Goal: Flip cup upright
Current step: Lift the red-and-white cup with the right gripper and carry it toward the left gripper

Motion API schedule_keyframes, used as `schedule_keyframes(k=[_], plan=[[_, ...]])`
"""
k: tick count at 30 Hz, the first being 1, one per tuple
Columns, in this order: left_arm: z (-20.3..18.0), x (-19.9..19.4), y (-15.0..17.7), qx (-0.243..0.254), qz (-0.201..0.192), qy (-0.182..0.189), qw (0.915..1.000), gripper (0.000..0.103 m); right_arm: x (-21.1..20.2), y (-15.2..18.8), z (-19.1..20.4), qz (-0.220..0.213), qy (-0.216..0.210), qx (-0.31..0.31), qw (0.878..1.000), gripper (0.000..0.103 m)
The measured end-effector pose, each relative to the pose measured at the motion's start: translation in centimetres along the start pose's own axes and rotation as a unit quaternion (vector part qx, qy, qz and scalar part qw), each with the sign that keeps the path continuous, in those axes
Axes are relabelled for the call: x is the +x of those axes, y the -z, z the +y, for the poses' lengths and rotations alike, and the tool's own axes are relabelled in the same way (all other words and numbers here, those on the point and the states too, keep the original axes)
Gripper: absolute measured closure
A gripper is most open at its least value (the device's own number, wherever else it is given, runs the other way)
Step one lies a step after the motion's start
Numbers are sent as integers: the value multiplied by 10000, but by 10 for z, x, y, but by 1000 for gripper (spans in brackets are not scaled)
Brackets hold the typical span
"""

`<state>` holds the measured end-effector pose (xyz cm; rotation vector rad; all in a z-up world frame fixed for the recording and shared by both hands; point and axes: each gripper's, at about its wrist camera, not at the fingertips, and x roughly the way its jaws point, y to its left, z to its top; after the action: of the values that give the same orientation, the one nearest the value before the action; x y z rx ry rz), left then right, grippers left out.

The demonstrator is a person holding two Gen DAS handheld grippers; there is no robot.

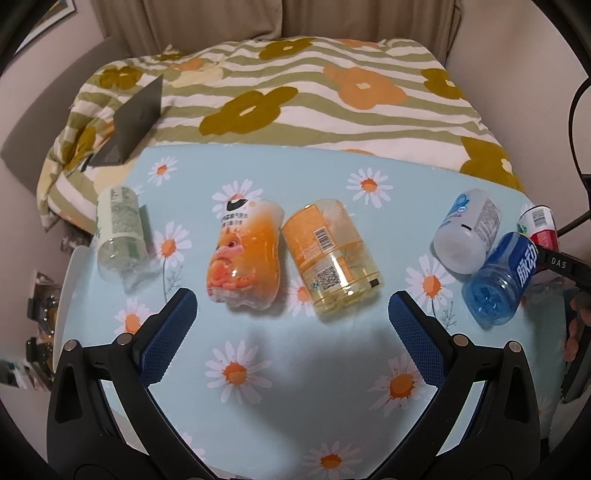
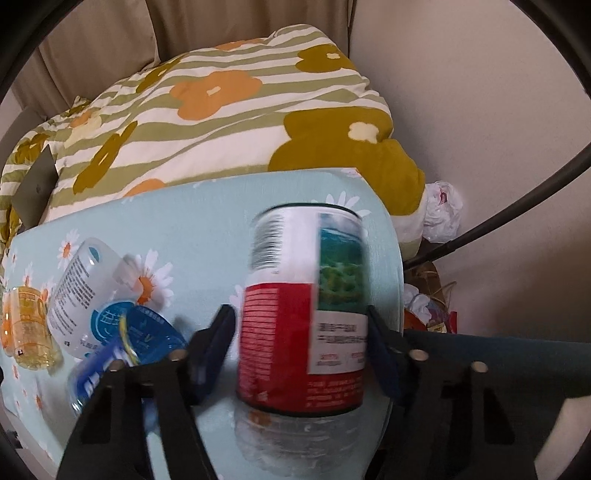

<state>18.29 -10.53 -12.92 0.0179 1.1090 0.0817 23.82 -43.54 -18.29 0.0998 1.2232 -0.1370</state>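
Where the daisy-print surface [image 1: 295, 369] ends, a striped flowered quilt [image 1: 295, 92] and beige curtain [image 1: 207, 18] rise at twelve o'clock. Motion-blurred, the red-labelled cup [image 2: 303, 314] sits clamped in the right hand-held gripper [image 2: 301, 332] at the surface's three o'clock edge — its clear lower end is hard to make out. The left hand-held gripper [image 1: 291, 310] gapes empty.

Behind the daisy-print cloth [image 1: 295, 369] we note a striped floral quilt [image 1: 314, 107], a dark grey card [image 1: 138, 118] propped on its left side, beige curtains [image 1: 221, 22], and crumpled plastic bags [image 2: 443, 210] by the wall.
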Motion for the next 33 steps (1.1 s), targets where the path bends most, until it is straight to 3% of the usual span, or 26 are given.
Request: schedule_keyframes(k=[11,18,25,33], plan=[[6,-14,2,46,-111,33,9999,0,-14,2,0,-138,2,6,9999,46],[24,-39,6,128,-327,195,9992,0,-60,11,5,-421,186,20,9989,46],[56,-59,24,369,-478,376,9975,0,-112,46,41,-608,134,32,9981,46],[103,-62,55,559,-420,540,9961,0,-131,96,105,-535,-224,74,9983,46]])
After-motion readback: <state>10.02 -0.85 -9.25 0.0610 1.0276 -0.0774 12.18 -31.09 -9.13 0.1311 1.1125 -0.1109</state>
